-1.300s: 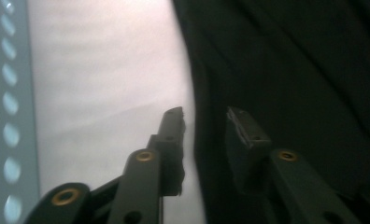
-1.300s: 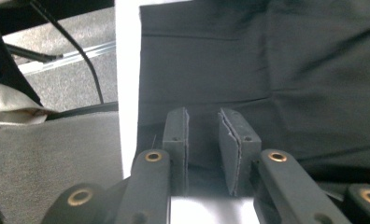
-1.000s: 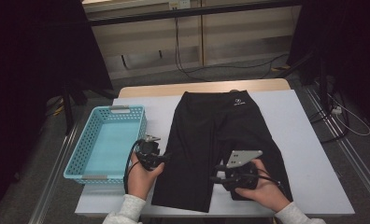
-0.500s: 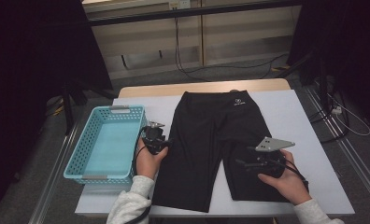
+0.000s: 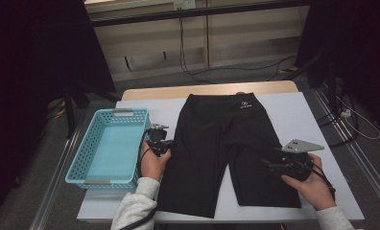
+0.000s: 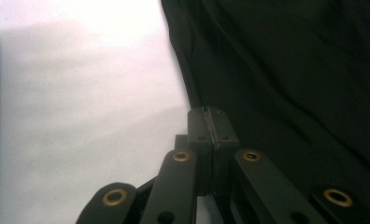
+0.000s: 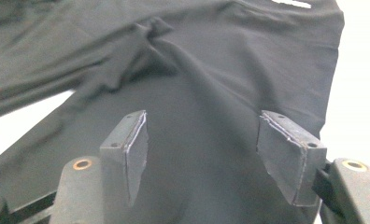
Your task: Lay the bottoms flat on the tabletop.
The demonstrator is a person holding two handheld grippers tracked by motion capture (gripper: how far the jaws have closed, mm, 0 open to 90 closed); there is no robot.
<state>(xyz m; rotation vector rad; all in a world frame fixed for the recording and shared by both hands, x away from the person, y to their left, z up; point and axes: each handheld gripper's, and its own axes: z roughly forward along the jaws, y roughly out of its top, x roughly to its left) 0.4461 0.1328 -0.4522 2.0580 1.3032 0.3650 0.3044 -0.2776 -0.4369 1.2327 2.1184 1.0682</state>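
Black shorts point(image 5: 226, 153) lie flat mid-surface point(image 5: 313, 115). Your left hand-held gripper point(image 6: 210, 126), jaws together, sits at the shorts' left edge beside the basket point(image 5: 106, 148). Your right hand-held gripper point(image 7: 211, 154), jaws apart, hovers over the right leg, palm underneath.

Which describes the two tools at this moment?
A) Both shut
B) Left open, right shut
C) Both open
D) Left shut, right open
D: in the left gripper view the left tool has its jaws pressed together at the edge of the black shorts, while the right tool has its jaws spread wide above the fabric.
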